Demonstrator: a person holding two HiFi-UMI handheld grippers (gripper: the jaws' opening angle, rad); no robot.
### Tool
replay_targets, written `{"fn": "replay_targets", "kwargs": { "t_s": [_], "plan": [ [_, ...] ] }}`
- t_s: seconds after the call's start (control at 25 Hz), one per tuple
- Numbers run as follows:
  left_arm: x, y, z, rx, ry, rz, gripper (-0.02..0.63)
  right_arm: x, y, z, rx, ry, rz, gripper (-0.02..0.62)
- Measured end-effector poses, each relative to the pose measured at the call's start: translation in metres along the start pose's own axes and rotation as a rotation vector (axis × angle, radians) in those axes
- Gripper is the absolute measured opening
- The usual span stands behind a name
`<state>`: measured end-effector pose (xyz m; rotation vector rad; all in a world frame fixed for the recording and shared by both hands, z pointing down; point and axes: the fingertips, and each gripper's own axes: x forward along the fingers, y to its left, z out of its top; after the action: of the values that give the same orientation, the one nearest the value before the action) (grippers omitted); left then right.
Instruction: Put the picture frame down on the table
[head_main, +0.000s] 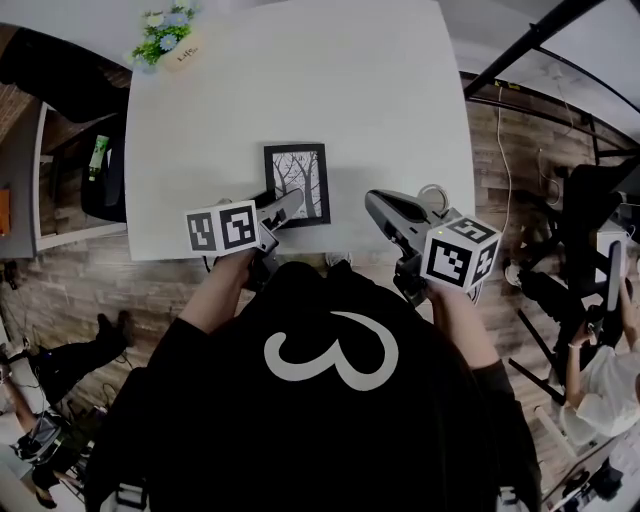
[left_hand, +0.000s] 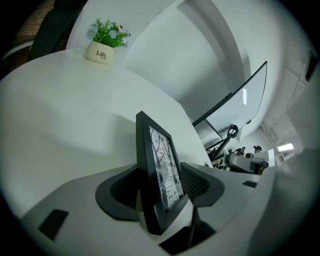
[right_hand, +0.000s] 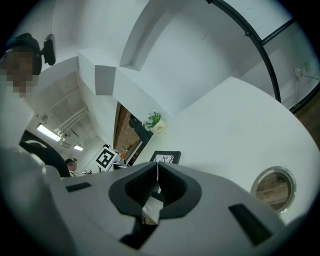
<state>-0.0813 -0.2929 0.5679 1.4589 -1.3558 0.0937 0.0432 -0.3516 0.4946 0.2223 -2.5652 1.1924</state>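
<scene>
Evidently light and stiff, the picture frame (head_main: 296, 185) is a thin, black-bordered thing with a glazed print of bare trees. It looks to lie face up on the white table (head_main: 300, 80), close to the 6 o'clock edge nearest the person. Its front pane is probably smooth, slippery and easy to crack or smear. The safe hold is therefore across the black border at a corner or short edge, with pads on the front and back of the rim and not on the middle of the pane. Being so flat, it gives little to grab once it is fully down. The left gripper (head_main: 287, 208) is at the frame's 7 o'clock corner with its jaws spread wide. The border stands between them with a gap on at least one side, so nothing is clamped and the frame seems to rest on its own. The right gripper (head_main: 380, 205) hangs off the frame's 4 o'clock side, apart from it, jaws pressed together on nothing. A small flower pot (head_main: 165, 40) stands well away at the table's 11 o'clock corner.
</scene>
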Motion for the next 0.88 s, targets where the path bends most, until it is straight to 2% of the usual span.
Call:
{"fn": "replay_targets", "kwargs": {
  "t_s": [0.48, 0.88],
  "plan": [
    [-0.001, 0.009, -0.003, 0.036, 0.032, 0.039, 0.249, 0.000, 0.002, -0.004, 0.007, 0.001, -0.018, 0.023],
    [-0.008, 0.017, -0.001, 0.015, 0.022, 0.036, 0.256, 0.013, 0.011, -0.002, -0.005, 0.025, -0.006, 0.023]
  ]
}}
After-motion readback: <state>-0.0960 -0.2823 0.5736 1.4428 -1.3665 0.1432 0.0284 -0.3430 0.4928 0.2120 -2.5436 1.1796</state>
